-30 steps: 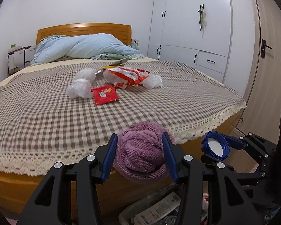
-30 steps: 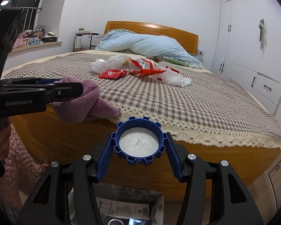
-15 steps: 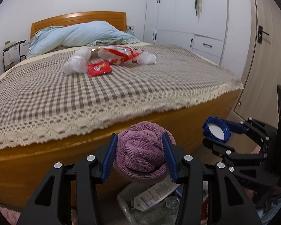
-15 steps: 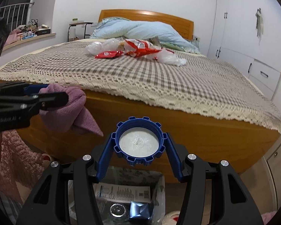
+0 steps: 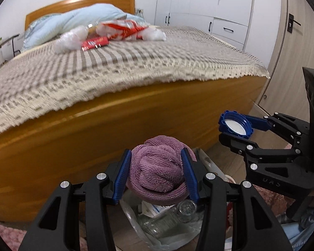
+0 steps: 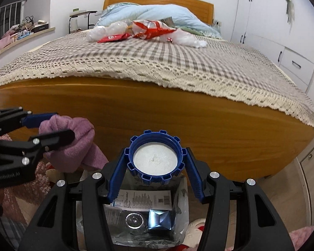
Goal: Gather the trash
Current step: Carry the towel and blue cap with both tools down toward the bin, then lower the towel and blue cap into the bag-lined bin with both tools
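My left gripper (image 5: 157, 171) is shut on a bunched purple cloth (image 5: 157, 177), held in front of the bed's wooden side. My right gripper (image 6: 156, 163) is shut on a blue ribbed lid (image 6: 156, 156) with a white inside. Both hang just above a clear trash bag (image 6: 144, 215) on the floor that holds a printed box, a clear bottle and a shiny blue wrapper. In the left wrist view the right gripper (image 5: 236, 125) with its lid (image 5: 235, 124) is at the right. In the right wrist view the left gripper (image 6: 50, 125) with the cloth (image 6: 73, 144) is at the left.
On the checked bedspread (image 6: 178, 62) lie a red packet (image 6: 113, 38), a red-and-white snack bag (image 6: 152, 29) and crumpled clear plastic (image 6: 186, 37). A blue duvet (image 6: 157, 12) lies by the headboard. White wardrobes (image 5: 209, 4) stand right, a pink rug (image 6: 27, 188) covers the floor.
Both grippers have sunk from above the bed's edge to beside its wooden side, over the trash bag, which now fills the lower view. Each still grips the same thing.
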Available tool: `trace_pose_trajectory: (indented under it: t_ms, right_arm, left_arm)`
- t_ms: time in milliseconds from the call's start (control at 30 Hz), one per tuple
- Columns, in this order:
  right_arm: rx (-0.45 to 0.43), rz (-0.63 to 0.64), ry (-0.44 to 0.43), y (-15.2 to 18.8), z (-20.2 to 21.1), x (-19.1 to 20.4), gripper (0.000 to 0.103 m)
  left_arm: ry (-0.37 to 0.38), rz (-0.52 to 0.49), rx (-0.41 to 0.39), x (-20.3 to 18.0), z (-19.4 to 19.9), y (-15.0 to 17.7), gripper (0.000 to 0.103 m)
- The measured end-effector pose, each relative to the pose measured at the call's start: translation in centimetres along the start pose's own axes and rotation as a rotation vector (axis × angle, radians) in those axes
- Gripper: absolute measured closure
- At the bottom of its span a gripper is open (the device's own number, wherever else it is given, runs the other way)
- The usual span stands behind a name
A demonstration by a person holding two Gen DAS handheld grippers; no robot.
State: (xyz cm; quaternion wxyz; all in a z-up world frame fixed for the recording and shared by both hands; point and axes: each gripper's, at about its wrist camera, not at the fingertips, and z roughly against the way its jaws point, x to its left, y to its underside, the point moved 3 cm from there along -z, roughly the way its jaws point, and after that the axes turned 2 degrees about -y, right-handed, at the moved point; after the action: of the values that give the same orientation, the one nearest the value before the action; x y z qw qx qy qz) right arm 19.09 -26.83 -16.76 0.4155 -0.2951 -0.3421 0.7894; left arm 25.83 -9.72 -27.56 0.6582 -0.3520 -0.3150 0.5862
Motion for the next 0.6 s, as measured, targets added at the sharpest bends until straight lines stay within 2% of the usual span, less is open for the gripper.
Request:
trace_pose_trajectory:
  t_ms: [233,600]
  right_arm:
    - [0.063,-0.020,-0.015,-0.4,-2.7,-0.4,0.050]
    - [0.191,-0.151,-0.069,-0.6,-8.1,-2.8,0.050]
  left_arm:
    - [0.037,0.008,0.082,-1.0,-2.4,1.2,0.057]
    - [0.058,-0.004,0.182,-3.1,-6.9,2.5,0.057]
